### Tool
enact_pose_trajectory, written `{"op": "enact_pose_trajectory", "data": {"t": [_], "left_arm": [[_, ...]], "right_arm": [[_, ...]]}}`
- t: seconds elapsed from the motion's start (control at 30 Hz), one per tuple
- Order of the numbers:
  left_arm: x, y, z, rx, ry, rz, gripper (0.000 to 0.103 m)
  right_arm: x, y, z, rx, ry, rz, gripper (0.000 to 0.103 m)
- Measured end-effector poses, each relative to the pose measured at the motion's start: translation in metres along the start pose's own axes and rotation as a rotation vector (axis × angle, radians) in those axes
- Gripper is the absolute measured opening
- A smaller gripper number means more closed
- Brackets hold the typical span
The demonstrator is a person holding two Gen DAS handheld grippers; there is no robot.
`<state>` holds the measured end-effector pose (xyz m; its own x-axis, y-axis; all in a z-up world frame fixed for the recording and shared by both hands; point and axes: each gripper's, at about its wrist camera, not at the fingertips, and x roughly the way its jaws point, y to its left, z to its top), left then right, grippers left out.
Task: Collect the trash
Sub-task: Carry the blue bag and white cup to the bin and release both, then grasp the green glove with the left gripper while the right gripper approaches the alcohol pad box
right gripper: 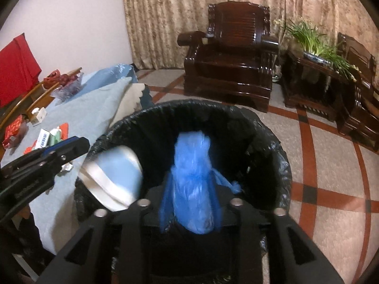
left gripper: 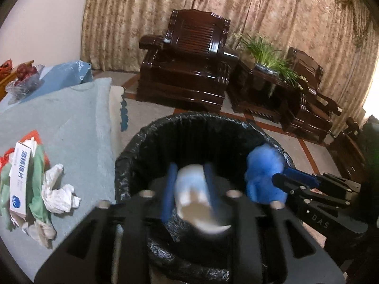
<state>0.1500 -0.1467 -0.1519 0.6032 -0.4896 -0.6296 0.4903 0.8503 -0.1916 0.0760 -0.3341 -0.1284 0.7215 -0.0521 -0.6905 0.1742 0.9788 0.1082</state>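
Trash bin (left gripper: 132, 165) sits beside our table's edge (left gripper: 104, 142). Our left gripper (left gripper: 189, 184) has loosened around a pale-blue wad (left gripper: 191, 189) above it. Our right gripper (right gripper: 191, 184) has loosened around a blue bag (right gripper: 191, 165).

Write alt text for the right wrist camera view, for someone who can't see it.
A crumpled blue plastic bag sits between the right gripper fingers, over a black-lined trash bin. At left, the left gripper is beside a pale blue and white object at the bin's rim. Behind: a table with litter and dark wooden armchairs.
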Motion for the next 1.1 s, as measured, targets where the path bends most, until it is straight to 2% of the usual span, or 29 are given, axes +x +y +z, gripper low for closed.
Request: {"op": "enact_pose_trajectory", "data": {"t": [0.03,0.13,0.23,0.3,0.37,0.57,0.73,0.93,1.1], "left_arm": [[0.0,0.002,0.001,-0.004,-0.004,0.001,0.051],[-0.005,0.009,0.001,-0.019,-0.018,0.015,0.06],[-0.016,0.017,0.005,-0.032,-0.044,0.042,0.073],[-0.027,0.023,0.008,-0.036,-0.067,0.066,0.082],[-0.04,0.028,0.011,-0.034,-0.099,0.099,0.09],[-0.088,0.054,0.015,-0.048,-0.183,0.199,0.093],[-0.131,0.093,0.011,-0.061,-0.234,0.337,0.094],[-0.17,0.148,-0.005,-0.139,-0.245,0.466,0.094],[-0.186,0.185,-0.019,-0.202,-0.239,0.541,0.094]], "right_arm": [[-0.001,-0.002,0.0,0.002,-0.003,-0.007,0.046],[-0.004,-0.005,0.0,0.008,-0.014,-0.021,0.056],[-0.01,-0.006,0.003,0.01,-0.04,-0.031,0.075],[-0.016,0.0,0.008,0.0,-0.073,-0.036,0.091],[-0.021,0.006,0.013,-0.009,-0.096,-0.024,0.096],[-0.03,0.04,0.029,-0.035,-0.153,0.05,0.097],[-0.032,0.079,0.04,-0.078,-0.188,0.11,0.097],[-0.023,0.128,0.048,-0.129,-0.191,0.177,0.097],[-0.008,0.174,0.046,-0.189,-0.178,0.216,0.097]]}}
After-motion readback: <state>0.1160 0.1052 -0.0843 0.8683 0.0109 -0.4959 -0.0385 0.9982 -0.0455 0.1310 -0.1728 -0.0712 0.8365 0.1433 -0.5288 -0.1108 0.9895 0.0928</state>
